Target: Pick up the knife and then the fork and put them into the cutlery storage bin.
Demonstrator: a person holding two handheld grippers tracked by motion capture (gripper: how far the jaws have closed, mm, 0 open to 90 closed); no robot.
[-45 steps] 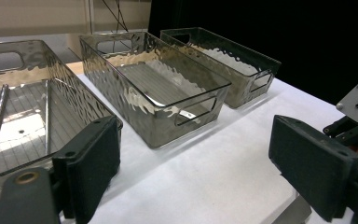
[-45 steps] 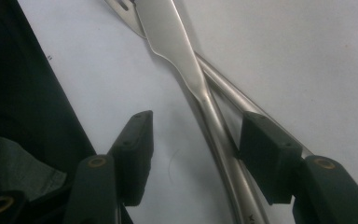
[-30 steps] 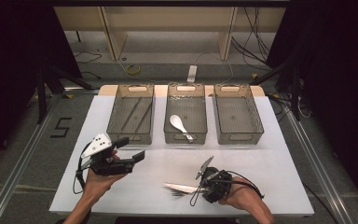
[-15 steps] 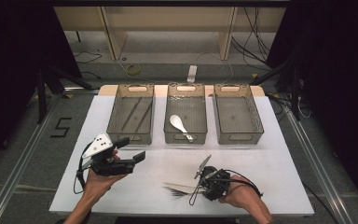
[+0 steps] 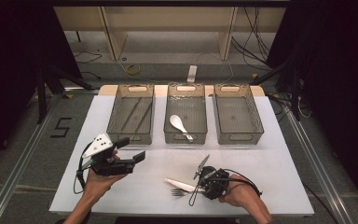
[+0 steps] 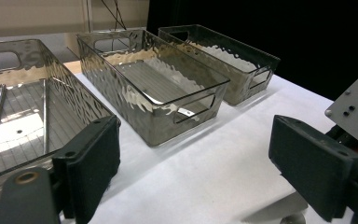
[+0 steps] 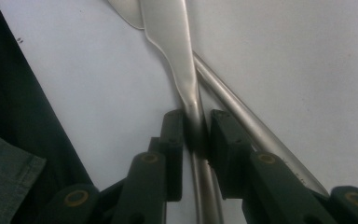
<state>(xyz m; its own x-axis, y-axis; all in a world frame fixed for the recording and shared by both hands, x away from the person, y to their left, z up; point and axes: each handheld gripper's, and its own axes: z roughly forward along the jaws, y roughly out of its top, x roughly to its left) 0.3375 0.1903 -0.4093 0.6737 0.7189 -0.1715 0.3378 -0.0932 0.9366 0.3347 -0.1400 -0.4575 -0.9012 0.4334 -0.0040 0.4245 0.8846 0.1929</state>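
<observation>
Centrally, white spoon [image 5: 178, 124] inside middle bin [image 5: 186, 136]

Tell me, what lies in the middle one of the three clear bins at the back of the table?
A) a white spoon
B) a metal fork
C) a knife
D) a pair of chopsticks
A: the high view shows a white spoon on the floor of the middle bin, its handle pointing toward the near right corner.

3 bins [image 5: 186, 114] block the far side, bare table [image 5: 270, 163] nearer.
</observation>
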